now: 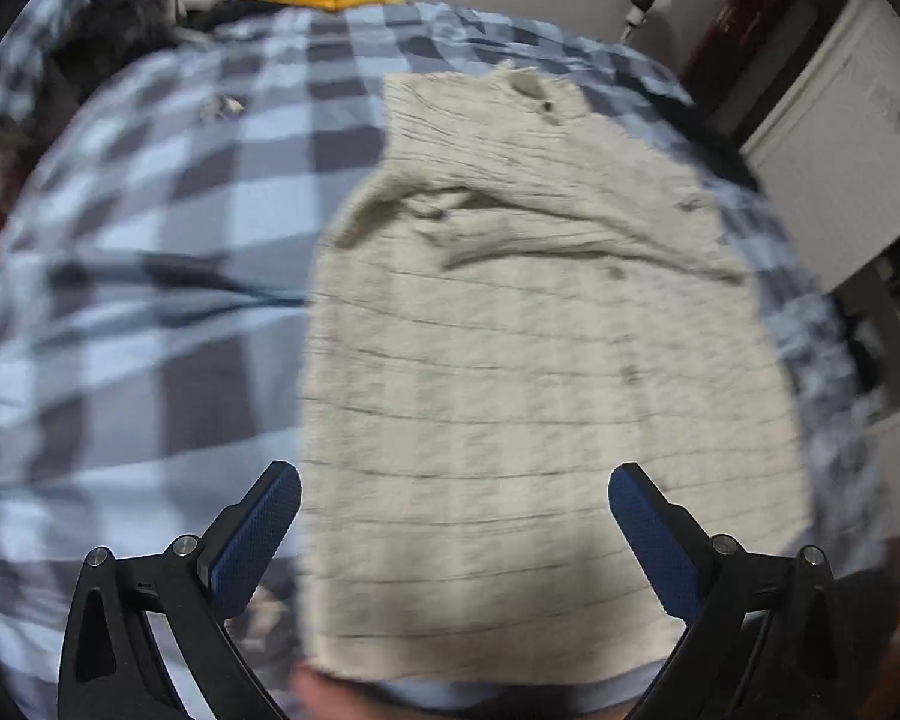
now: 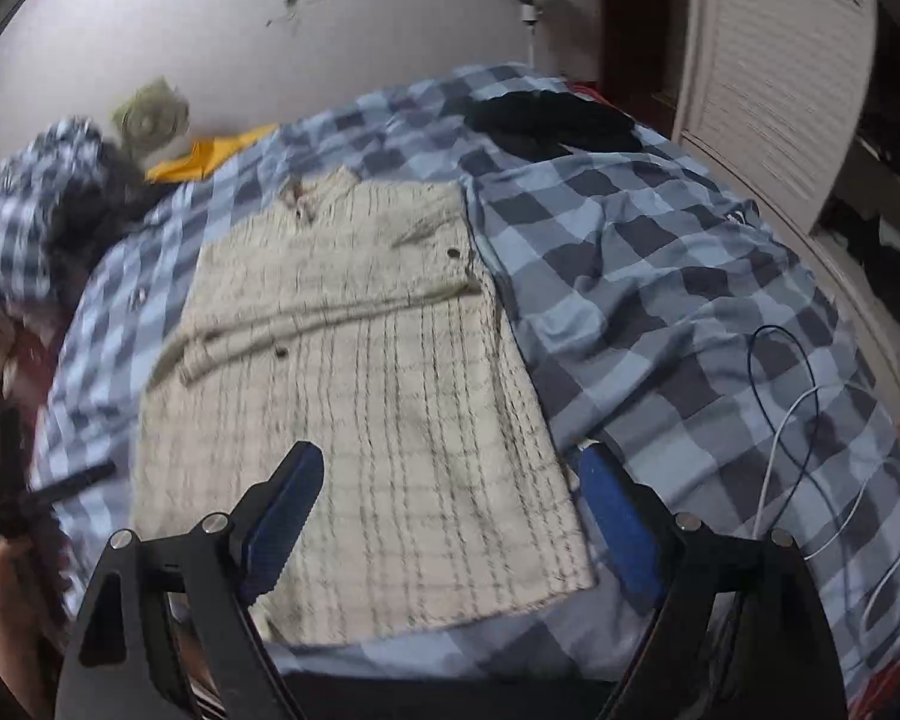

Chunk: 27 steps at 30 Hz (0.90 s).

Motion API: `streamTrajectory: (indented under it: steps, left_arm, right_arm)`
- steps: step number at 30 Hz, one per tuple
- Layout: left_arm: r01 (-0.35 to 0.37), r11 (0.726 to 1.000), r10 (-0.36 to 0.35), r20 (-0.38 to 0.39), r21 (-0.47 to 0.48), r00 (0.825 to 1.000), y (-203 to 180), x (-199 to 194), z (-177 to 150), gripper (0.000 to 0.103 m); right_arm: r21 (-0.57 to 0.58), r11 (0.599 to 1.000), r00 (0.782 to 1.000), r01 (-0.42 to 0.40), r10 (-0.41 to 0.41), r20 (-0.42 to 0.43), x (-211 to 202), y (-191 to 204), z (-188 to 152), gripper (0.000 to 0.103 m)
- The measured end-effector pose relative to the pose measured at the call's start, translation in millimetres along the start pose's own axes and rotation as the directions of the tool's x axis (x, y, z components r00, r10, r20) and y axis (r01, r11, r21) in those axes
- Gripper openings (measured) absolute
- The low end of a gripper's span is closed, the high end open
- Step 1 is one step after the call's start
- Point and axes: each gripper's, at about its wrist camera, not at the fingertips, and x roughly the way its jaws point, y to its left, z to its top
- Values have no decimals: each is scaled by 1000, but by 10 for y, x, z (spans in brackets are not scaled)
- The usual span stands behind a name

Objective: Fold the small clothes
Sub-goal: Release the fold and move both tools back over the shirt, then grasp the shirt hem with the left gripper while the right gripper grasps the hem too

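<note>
- Your cream checked shirt lies flat on the bed, on the blue-and-grey checked cover, with its collar toward the far wall and its hem toward you.
- One sleeve is folded across the chest, running slantwise from the right edge down to the left.
- Your left hand-held gripper hovers above the hem end with its jaws spread wide; nothing sits between the blue pads, and they touch no cloth.
- Your right hand-held gripper hangs over the shirt's lower right part, jaws also apart and empty; the right-hand finger is past the shirt's right edge, over the cover.
- In the right wrist view, a dark garment rests at the far end of the bed, well apart from the shirt.
- A yellow cloth lies at the far left by the wall.
- A white cable and a dark cable trail over the cover to the right of the shirt.
- The left wrist view is blurred, so fine detail of the cloth is unclear there.
</note>
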Motion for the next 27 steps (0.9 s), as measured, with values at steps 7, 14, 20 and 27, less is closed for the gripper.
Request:
streamTrajectory:
  steps: [7,14,20,27]
  left_arm:
    - [-157,987,154,-90,-30,984,278,-43,51,103]
    - [-59,974,126,-308,218,943,448,441,6,103]
    - [118,988,-47,-524,103,850,566,897,-212,100]
    - [121,984,-22,-587,129,809,436,1190,-384,69]
  right_arm:
    - [173,970,932,-174,218,-290,602,-372,-171,85]
    - [168,986,820,-21,113,-561,1497,-826,-377,85]
    - [37,998,674,-41,55,-737,2123,-882,-656,85]
    - [9,990,621,-141,95,-778,2355,-795,-901,69]
